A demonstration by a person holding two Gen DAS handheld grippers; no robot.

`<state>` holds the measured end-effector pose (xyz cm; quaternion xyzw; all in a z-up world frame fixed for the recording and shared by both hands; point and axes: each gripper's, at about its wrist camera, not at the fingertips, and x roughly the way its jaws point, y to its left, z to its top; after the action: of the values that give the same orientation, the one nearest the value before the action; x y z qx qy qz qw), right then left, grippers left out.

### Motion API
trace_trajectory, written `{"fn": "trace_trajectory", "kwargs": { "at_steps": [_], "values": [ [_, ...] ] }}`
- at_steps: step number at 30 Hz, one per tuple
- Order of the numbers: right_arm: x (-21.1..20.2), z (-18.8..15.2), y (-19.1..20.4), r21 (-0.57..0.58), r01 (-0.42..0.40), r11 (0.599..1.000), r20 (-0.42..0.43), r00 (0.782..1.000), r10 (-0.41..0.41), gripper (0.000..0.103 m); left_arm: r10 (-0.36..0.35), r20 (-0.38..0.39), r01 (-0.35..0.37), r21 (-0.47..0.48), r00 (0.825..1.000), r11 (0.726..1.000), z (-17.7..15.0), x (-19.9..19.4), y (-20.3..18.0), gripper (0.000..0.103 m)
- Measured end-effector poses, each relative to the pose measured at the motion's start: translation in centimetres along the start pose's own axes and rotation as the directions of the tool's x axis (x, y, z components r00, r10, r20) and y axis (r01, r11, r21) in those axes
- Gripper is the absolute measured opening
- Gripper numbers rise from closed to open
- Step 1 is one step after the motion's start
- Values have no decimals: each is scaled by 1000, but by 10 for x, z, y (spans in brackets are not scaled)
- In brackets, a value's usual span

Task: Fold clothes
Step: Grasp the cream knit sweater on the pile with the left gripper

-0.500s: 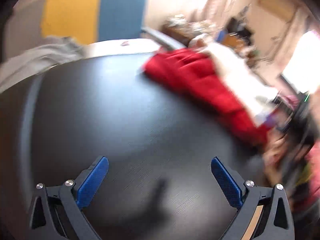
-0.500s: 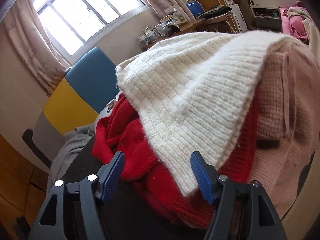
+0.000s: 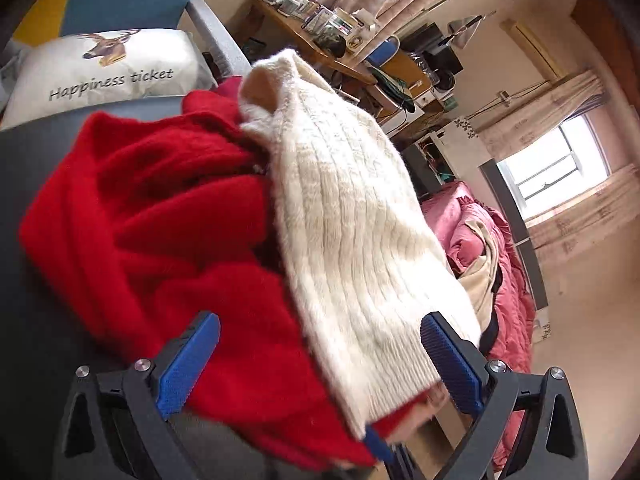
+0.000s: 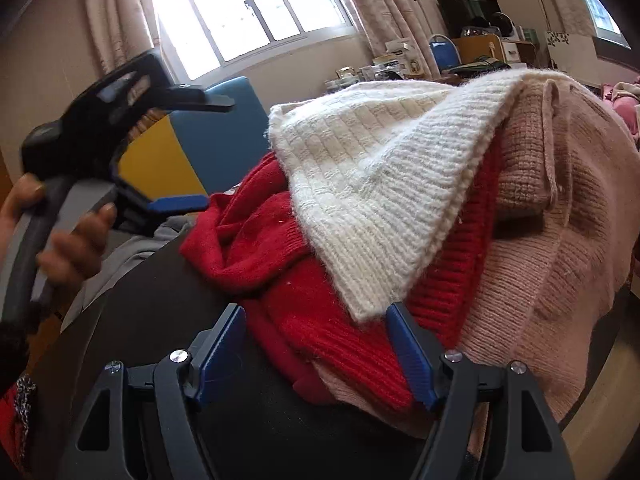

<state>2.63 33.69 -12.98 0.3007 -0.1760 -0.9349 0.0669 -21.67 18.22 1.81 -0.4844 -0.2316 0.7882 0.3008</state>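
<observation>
A pile of knitwear lies on the black table (image 4: 160,288): a cream sweater (image 4: 380,200) on top, a red sweater (image 4: 256,240) under it and a pink sweater (image 4: 560,260) at the right. In the left wrist view the cream sweater (image 3: 352,232) drapes over the red sweater (image 3: 140,208). My left gripper (image 3: 320,364) is open, its jaws either side of the pile's near edge. It also shows in the right wrist view (image 4: 180,200), held in a hand. My right gripper (image 4: 320,344) is open around the red sweater's hem.
A pillow with a deer print (image 3: 108,68) lies behind the pile, with a blue and yellow chair (image 4: 192,152) beyond. A grey garment (image 4: 120,256) lies at the table's left edge. A cluttered desk (image 3: 320,44) and a pink bed (image 3: 500,260) stand farther off.
My left gripper has swung from over the bare table right up to the pile, its jaws now straddling the red and cream sweaters. My right gripper has moved slightly closer to the pile.
</observation>
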Motion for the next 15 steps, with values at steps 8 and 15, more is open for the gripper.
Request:
{"fn": "trace_trajectory", "kwargs": {
  "at_steps": [8,15],
  "values": [
    [3,-8,4,-60,3,998,45,999,0,78,-65,-73,50,-188,995,981,20,44,19,98],
    [4,-12,2,-62,-29,998,75,997,34,84,-44,-87,30,-159,995,987,20,70,8,83]
  ]
}}
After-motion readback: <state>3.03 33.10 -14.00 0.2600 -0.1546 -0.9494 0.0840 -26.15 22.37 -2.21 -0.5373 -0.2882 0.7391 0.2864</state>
